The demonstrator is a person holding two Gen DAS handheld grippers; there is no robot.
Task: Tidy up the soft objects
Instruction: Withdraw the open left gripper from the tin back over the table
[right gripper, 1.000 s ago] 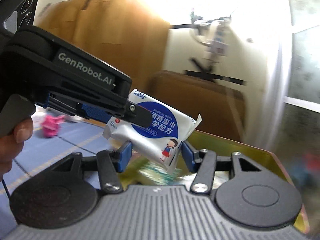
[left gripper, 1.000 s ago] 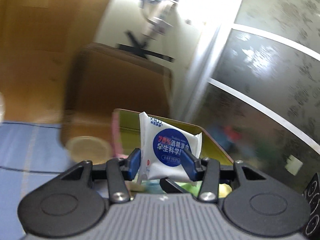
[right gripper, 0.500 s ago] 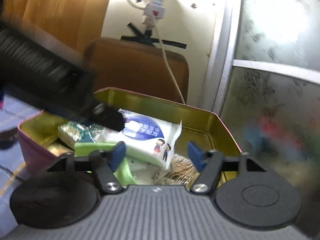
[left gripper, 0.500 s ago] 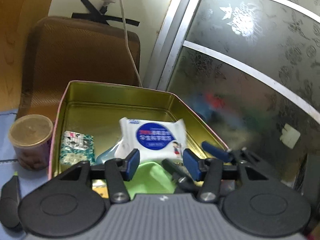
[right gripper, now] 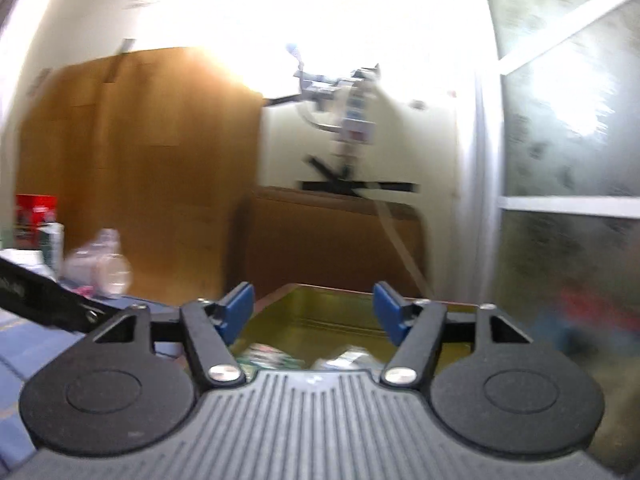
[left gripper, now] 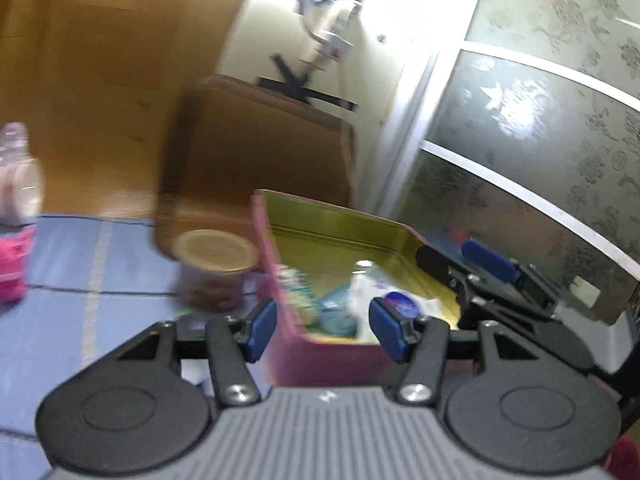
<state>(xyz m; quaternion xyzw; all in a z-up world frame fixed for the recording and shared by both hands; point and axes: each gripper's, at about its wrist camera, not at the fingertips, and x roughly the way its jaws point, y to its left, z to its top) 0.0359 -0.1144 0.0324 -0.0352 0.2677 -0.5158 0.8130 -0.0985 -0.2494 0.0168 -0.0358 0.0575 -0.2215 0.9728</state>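
Jaws of your left gripper [left gripper: 322, 330] are opening, holding nothing; your right gripper [right gripper: 313, 312] is closing, also empty. Beyond them the wipes pack [left gripper: 394, 300] lies in the tin [left gripper: 340, 220], its direction blurred. Just left of the tin stands a cup [left gripper: 214, 272].

Open tin [left gripper: 340, 236] sits on the desk [left gripper: 80, 280] at its far edge, w/ a wipes pack [left gripper: 384, 300] and other small packets inside. A lidded cup [left gripper: 216, 276] stands just beside the tin's left wall. Behind both, a padded chair back [left gripper: 260, 152] rises past the far edge. Near the desk's left edge: a bottle [left gripper: 16, 176]. Left gripper [left gripper: 322, 326] is at the tin's near wall; right gripper [left gripper: 472, 264] over its right rim.
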